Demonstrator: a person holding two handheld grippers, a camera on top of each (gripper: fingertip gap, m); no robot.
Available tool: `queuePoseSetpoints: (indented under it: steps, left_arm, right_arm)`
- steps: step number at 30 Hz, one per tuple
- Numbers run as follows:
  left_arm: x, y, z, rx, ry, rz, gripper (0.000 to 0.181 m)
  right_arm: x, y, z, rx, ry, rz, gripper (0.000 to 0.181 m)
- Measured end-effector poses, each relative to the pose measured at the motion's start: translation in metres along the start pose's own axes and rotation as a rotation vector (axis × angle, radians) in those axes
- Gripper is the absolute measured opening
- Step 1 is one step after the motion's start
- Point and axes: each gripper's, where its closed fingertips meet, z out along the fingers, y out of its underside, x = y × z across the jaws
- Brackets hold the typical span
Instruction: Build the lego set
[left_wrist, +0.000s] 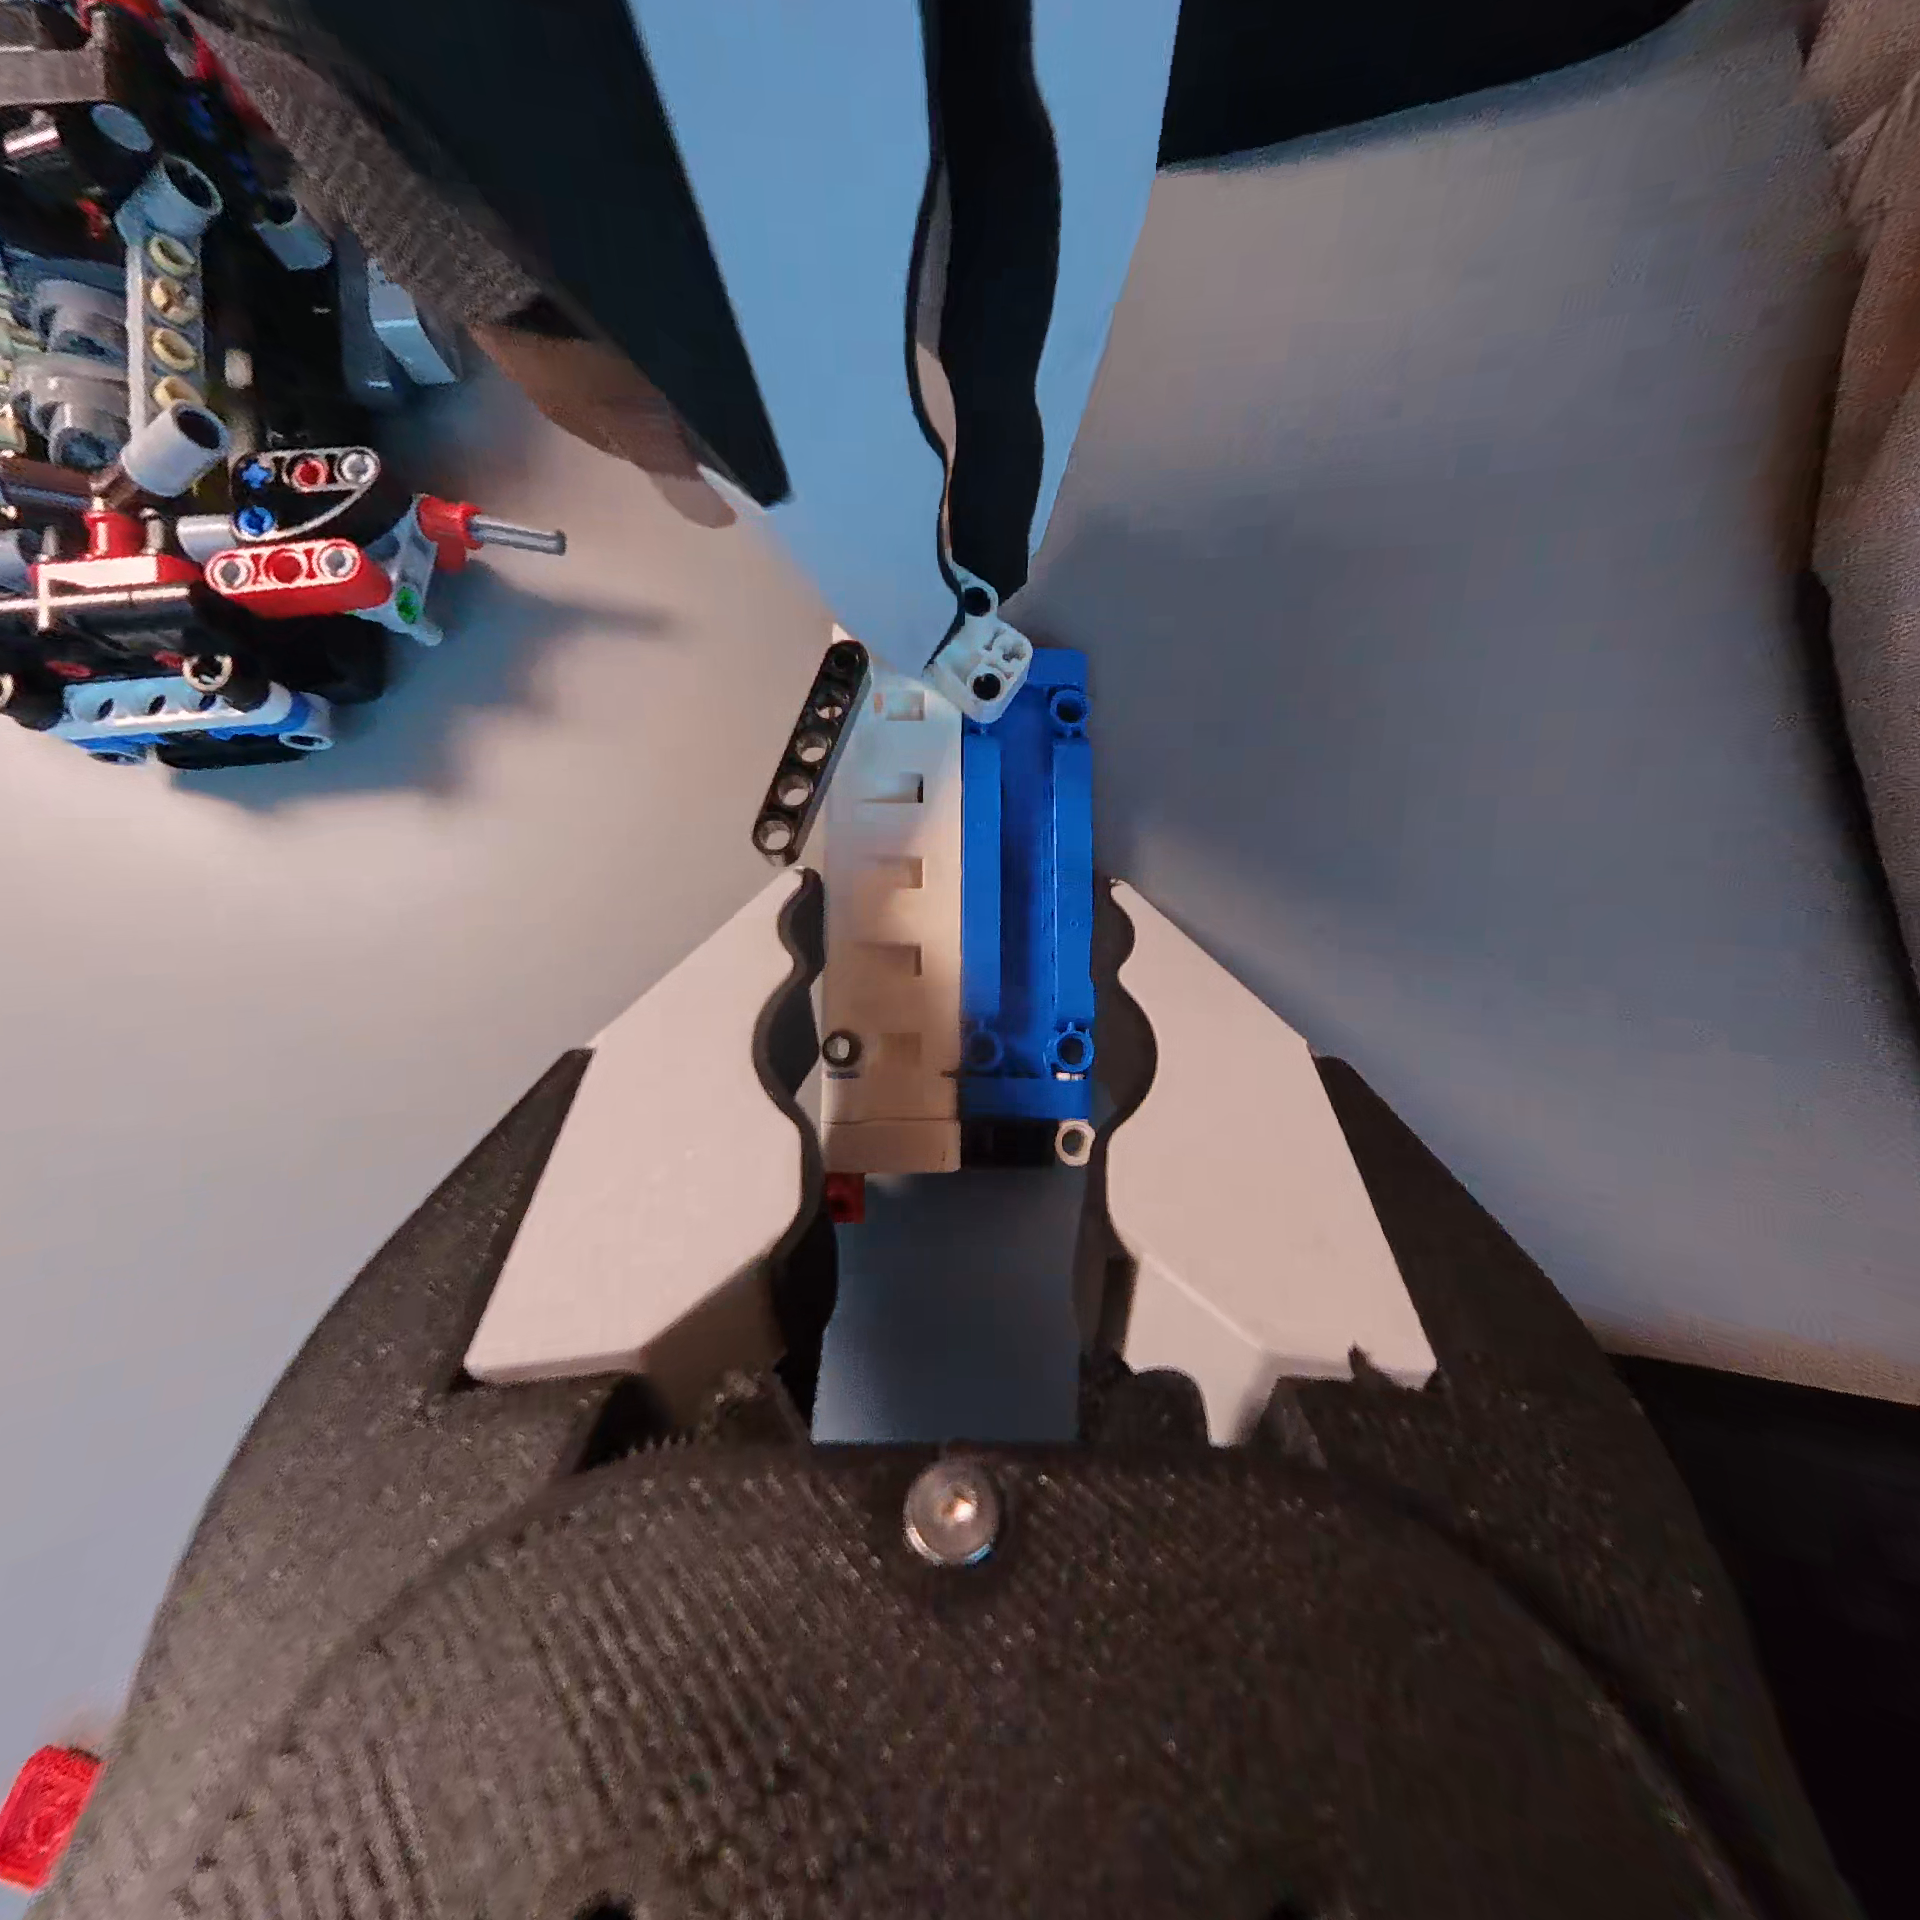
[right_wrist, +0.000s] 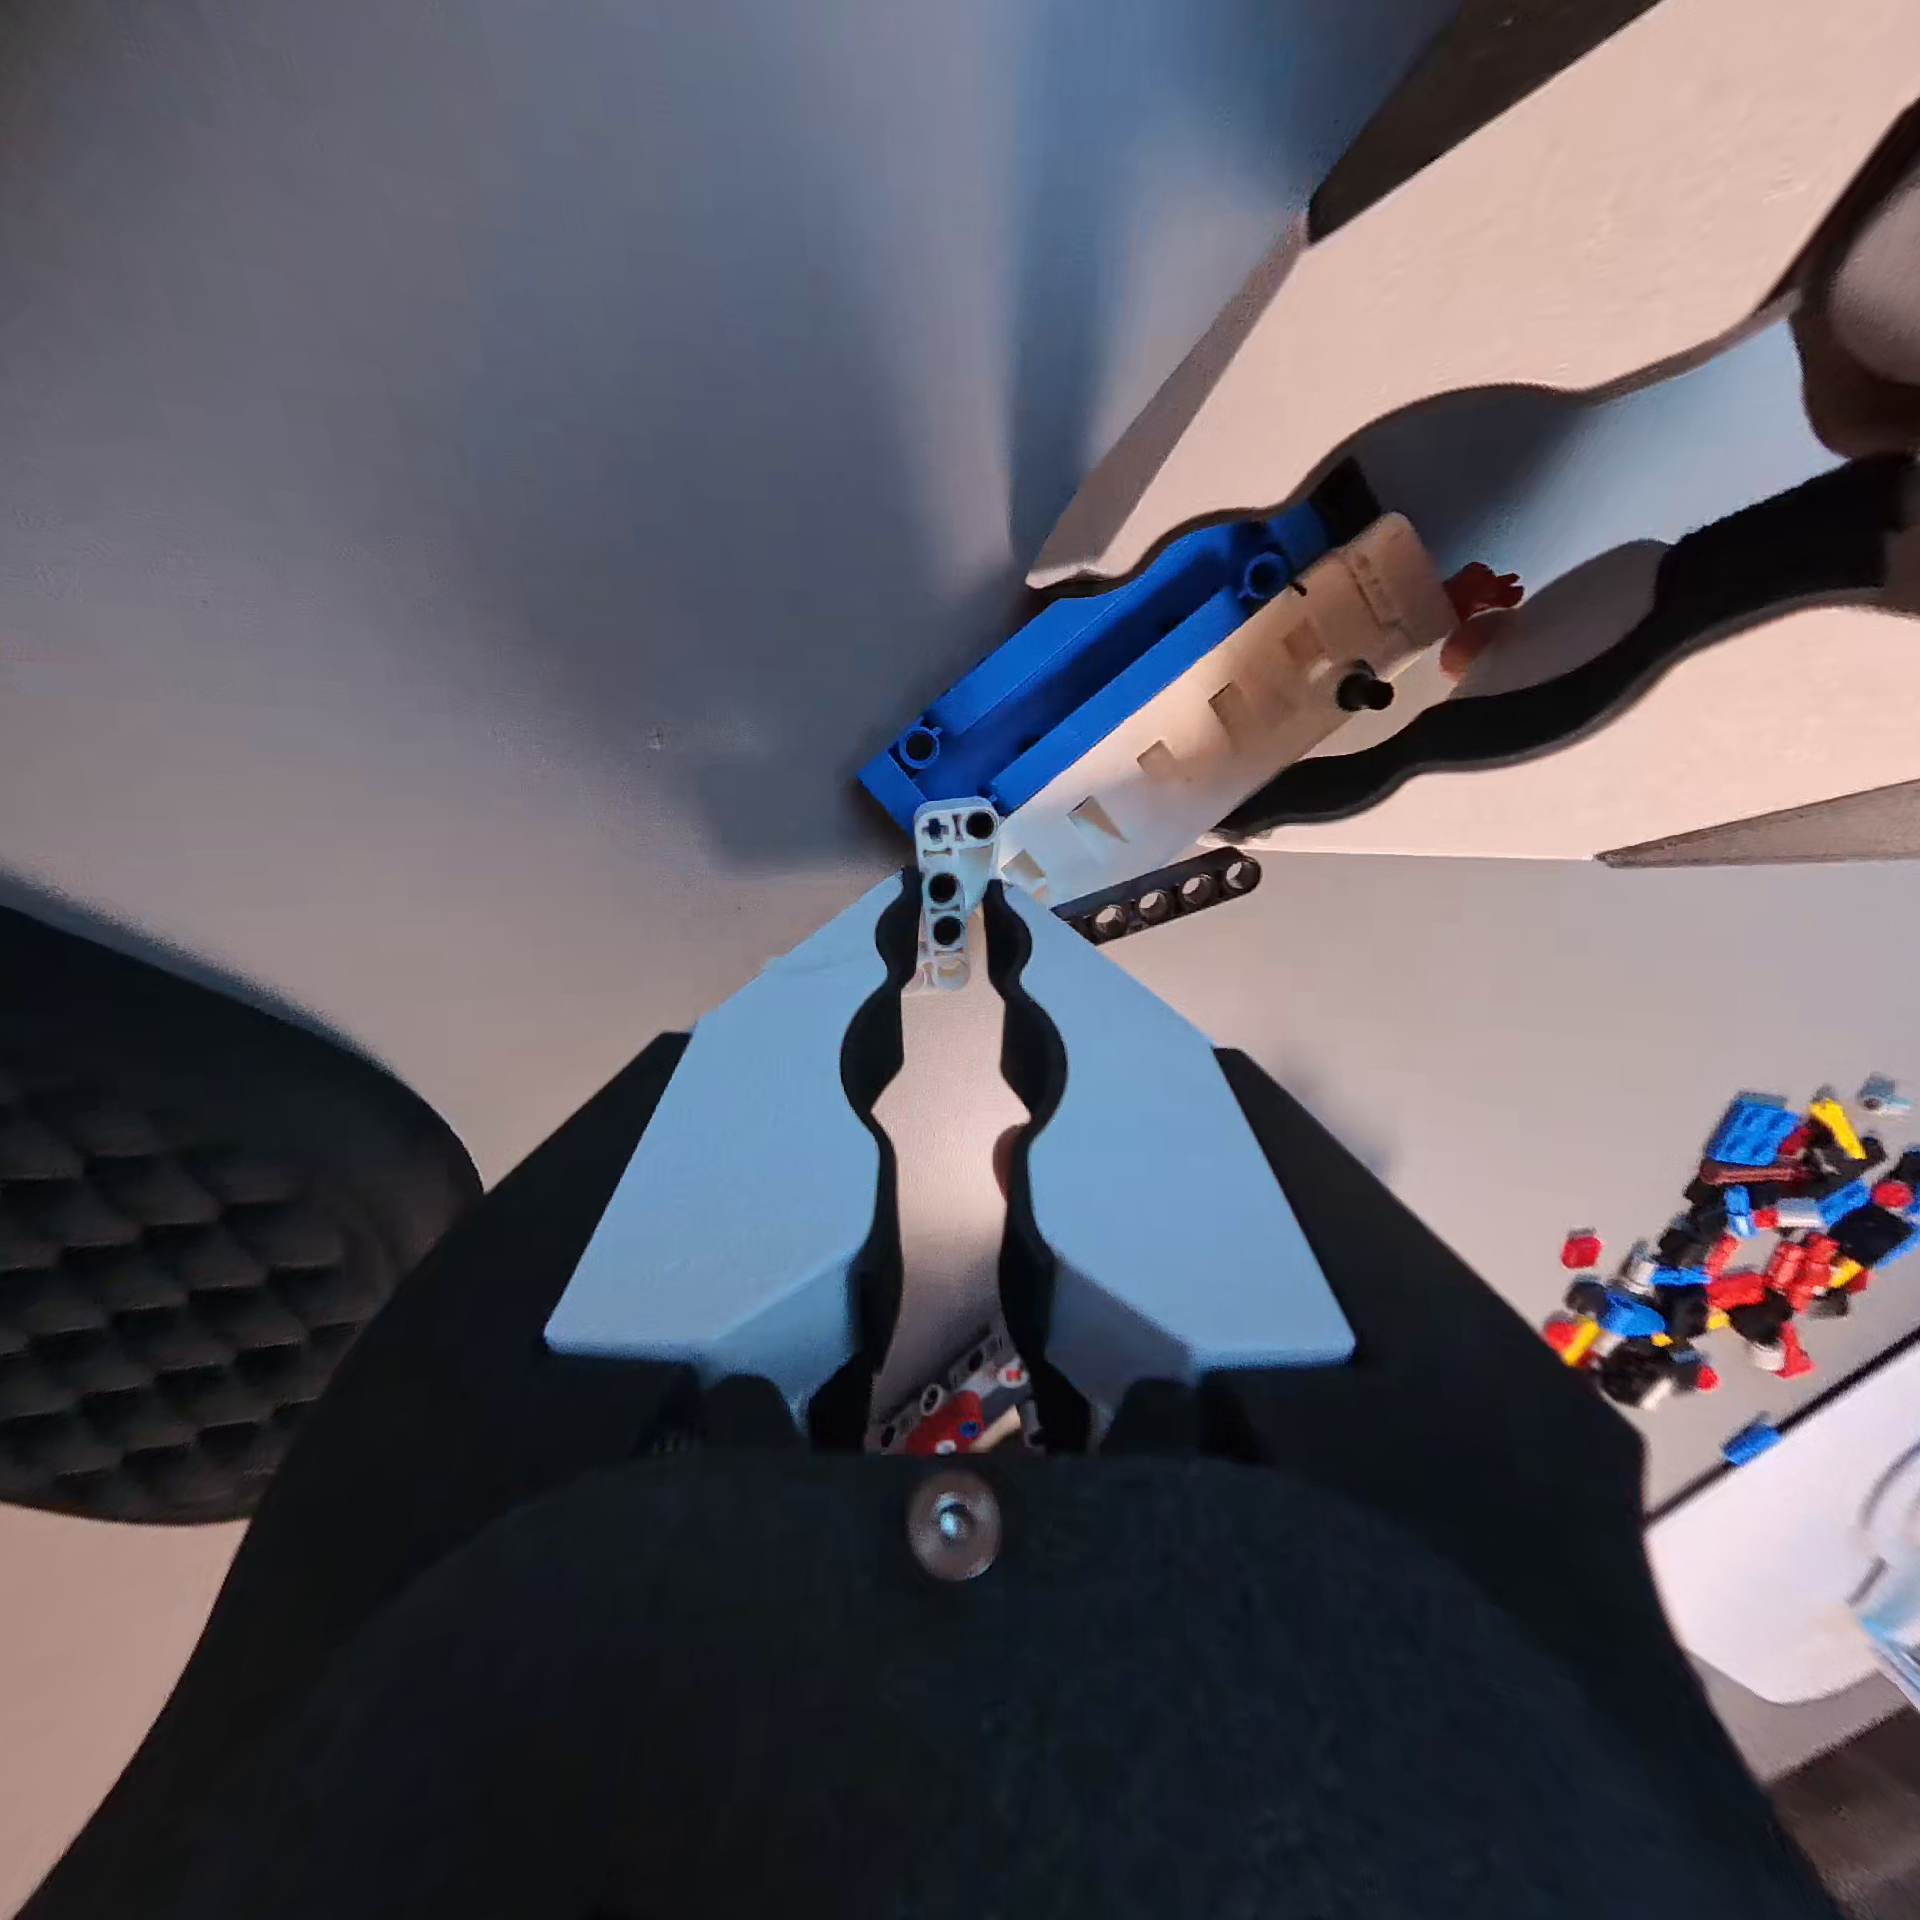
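Note:
My left gripper (left_wrist: 956, 894) is shut on a blue and white lego sub-assembly (left_wrist: 1023, 883) and holds it above the table. A black beam with several holes (left_wrist: 812, 753) hangs at its left side. My right gripper (right_wrist: 943, 894) is shut on a small white angled connector (right_wrist: 951, 883) and holds its head against the far end of the sub-assembly (right_wrist: 1049, 675). The connector also shows in the left wrist view (left_wrist: 982, 660), pinched by the right gripper's dark fingers (left_wrist: 987, 312). The left gripper shows in the right wrist view (right_wrist: 1132, 717), at the upper right.
A partly built lego vehicle (left_wrist: 177, 468) in black, red, blue and grey stands at the left on the white table (left_wrist: 312, 987). A pile of loose pieces (right_wrist: 1756, 1247) lies at the right. A red piece (left_wrist: 47, 1813) lies at the lower left. A dark perforated object (right_wrist: 156, 1226) sits at the left. The left gripper's tips are roughly 4 cm from the right gripper's.

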Motion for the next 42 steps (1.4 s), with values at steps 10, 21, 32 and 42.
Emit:
queuePoseSetpoints:
  steps: [10,21,32,42]
  left_arm:
    - [-0.007,0.006,-0.006,0.049,-0.183,-0.187,0.050]
    - [0.009,0.004,-0.004,0.090,-0.186,-0.159,0.050]
    - [0.006,0.003,-0.005,0.133,-0.233,-0.165,0.050]
    - [0.004,0.027,-0.030,0.122,-0.253,-0.217,0.063]
  right_arm:
    - [0.009,0.024,-0.027,0.264,0.405,0.703,0.025]
    - [0.016,0.022,-0.013,0.303,0.431,0.628,0.007]
    - [0.022,0.024,-0.016,0.412,0.501,0.709,0.009]
    - [0.029,0.030,-0.014,0.489,0.592,0.752,0.009]
